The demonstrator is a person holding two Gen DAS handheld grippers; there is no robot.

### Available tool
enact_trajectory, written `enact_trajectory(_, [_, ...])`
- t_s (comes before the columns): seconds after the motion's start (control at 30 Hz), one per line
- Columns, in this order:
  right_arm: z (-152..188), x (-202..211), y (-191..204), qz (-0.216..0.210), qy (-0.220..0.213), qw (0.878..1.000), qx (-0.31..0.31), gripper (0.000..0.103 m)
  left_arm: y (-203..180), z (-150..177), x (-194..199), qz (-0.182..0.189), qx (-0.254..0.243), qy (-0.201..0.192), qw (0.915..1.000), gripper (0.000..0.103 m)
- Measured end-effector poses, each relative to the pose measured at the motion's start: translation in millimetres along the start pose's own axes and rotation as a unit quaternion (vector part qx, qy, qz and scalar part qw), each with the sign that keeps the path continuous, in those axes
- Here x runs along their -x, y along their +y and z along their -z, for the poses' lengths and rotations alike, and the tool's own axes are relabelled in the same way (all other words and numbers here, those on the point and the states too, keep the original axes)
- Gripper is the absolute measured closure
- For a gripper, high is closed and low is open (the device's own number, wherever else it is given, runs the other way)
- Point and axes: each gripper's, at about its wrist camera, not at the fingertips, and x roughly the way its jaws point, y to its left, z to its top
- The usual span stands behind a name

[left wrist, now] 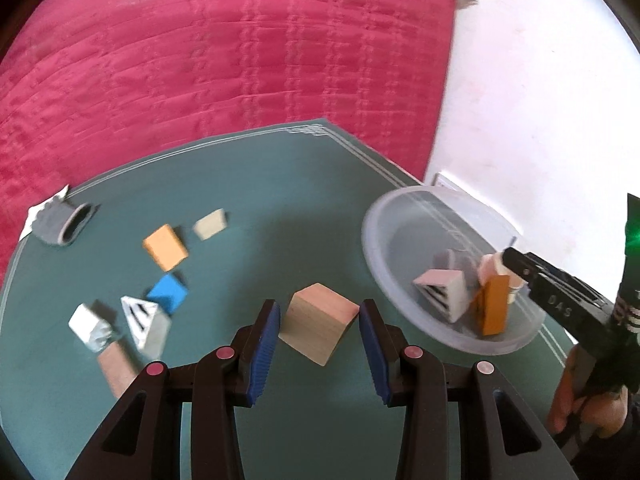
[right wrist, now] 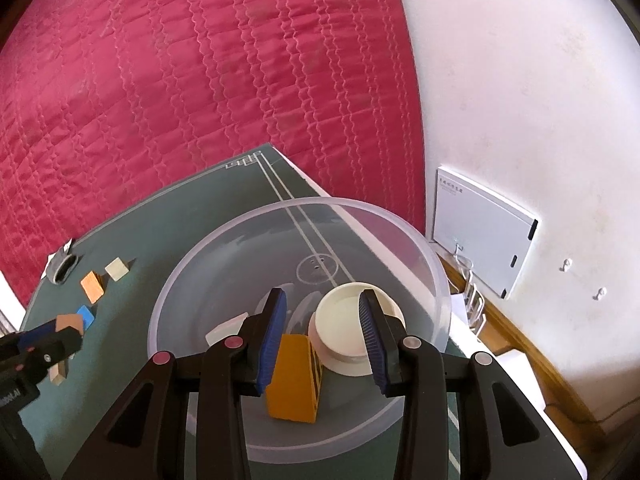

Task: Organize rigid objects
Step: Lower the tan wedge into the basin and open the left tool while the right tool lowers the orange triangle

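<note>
My left gripper [left wrist: 319,316] is shut on a plain wooden cube [left wrist: 318,322], held tilted above the green table [left wrist: 280,208]. To its right stands a clear plastic bowl [left wrist: 384,280] with an orange block [left wrist: 492,308], a striped wedge [left wrist: 444,296] and a cream piece inside. My right gripper [right wrist: 324,312] is open over that bowl [right wrist: 432,280], above the orange block [right wrist: 294,376] and a cream round lid [right wrist: 348,332]. Loose blocks lie at the left: orange [left wrist: 165,247], blue [left wrist: 168,292], beige [left wrist: 211,224], a striped wedge [left wrist: 144,320].
A grey cylinder [left wrist: 66,224] lies at the table's far left corner. A red quilted bed [left wrist: 220,52] lies beyond the table. A white wall [right wrist: 520,100] with a white panel [right wrist: 480,228] is to the right. A foil-wrapped block [left wrist: 90,326] and a pink block [left wrist: 116,368] sit near left.
</note>
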Motion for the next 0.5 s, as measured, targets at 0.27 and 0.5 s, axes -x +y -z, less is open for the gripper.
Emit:
enact_trajectory(0.27, [-0.3, 1.0, -1.7, -0.002, -0.001, 1.000, -0.001, 0.063, -27.4, -6.4, -14.6, 0.029, -0.025, 0.009, 0.9992, 0.059])
enact_trajectory(0.5, [-1.2, 2.2, -2.2, -0.003, -0.001, 1.000, -0.006, 0.063, -44.2, -11.2, -24.4, 0.042, -0.042, 0.013, 0.9981, 0.059])
